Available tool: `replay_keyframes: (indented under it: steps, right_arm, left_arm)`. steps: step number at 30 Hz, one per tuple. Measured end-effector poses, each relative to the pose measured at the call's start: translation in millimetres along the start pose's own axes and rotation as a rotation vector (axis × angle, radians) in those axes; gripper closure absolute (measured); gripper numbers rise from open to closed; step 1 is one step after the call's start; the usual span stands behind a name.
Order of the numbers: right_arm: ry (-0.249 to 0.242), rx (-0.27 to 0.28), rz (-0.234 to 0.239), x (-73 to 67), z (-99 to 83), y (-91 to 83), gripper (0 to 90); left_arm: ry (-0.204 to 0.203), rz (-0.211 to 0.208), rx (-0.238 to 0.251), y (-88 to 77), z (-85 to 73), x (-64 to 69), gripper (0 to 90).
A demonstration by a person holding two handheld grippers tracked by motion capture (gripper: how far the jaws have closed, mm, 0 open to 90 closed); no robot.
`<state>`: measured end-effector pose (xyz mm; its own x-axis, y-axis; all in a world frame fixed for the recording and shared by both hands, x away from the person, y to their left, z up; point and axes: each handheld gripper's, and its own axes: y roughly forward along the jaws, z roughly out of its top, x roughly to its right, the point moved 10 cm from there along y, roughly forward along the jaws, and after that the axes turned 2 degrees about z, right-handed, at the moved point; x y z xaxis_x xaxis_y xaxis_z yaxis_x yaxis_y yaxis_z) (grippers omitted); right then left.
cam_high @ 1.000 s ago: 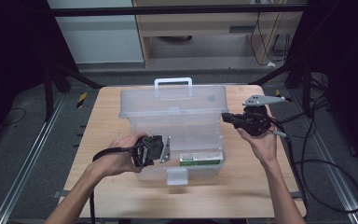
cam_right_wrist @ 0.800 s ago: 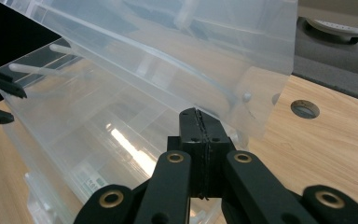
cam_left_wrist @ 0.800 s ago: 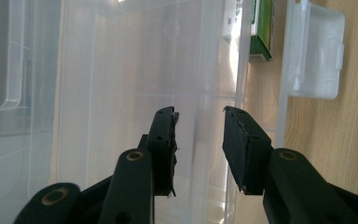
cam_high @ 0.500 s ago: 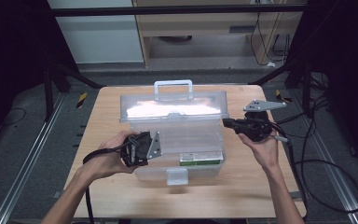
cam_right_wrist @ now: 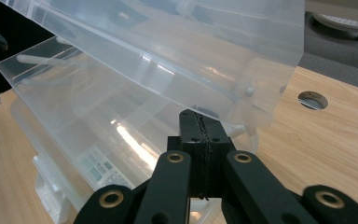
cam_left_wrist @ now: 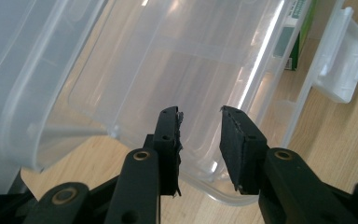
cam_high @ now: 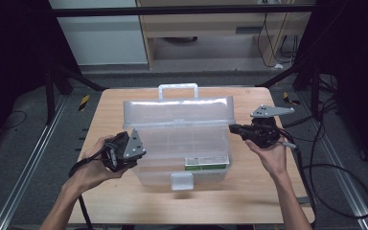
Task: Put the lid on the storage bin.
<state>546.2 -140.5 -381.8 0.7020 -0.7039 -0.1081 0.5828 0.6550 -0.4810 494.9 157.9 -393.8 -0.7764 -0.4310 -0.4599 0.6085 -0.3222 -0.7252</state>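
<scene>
A clear plastic storage box (cam_high: 172, 153) stands mid-table, its lid (cam_high: 177, 112) half raised and its handle (cam_high: 178, 88) at the far side. A white latch (cam_high: 182, 181) hangs at its front. My right gripper (cam_high: 233, 128) is shut, and its tip (cam_right_wrist: 200, 116) sits under the lid's right end. My left gripper (cam_high: 136, 154) is at the box's front-left corner. Its jaws (cam_left_wrist: 199, 123) have just been closing and stand open, with the clear box wall (cam_left_wrist: 177, 56) beyond them and the pads pressing on nothing.
A green-and-white packet (cam_high: 206, 162) lies inside the box near the front. The wooden table (cam_high: 254, 191) has a round cable hole (cam_right_wrist: 313, 100) near my right gripper. Cables (cam_high: 335, 172) trail off the table's right side; dark frame legs stand around it.
My left gripper has drawn back to the left, away from the box's front. The right gripper has stayed under the lid's right end, and the lid has tilted a little.
</scene>
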Motion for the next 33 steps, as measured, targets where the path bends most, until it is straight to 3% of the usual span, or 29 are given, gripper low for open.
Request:
replay_keyframes:
  steps: [12, 20, 26, 33]
  right_arm:
    - [-0.004, -0.003, 0.005, -1.5, -3.5, -0.6, 90.0]
    - [-0.009, -0.009, 0.008, -2.8, -7.6, -1.1, 90.0]
    - [-0.021, -0.021, -0.001, -5.0, -11.2, -1.3, 90.0]
    - [-0.015, -0.029, 0.016, -8.3, -20.8, -2.2, 90.0]
  left_arm:
    - [-0.184, 0.067, 0.069, -2.5, -19.6, -16.2, 76.3]
    - [-0.338, 0.102, 0.137, 3.6, -30.9, -27.0, 79.8]
    - [-0.407, 0.125, 0.162, 6.5, -35.0, -32.6, 82.9]
    - [-0.451, 0.122, 0.182, 8.8, -35.7, -33.4, 83.3]
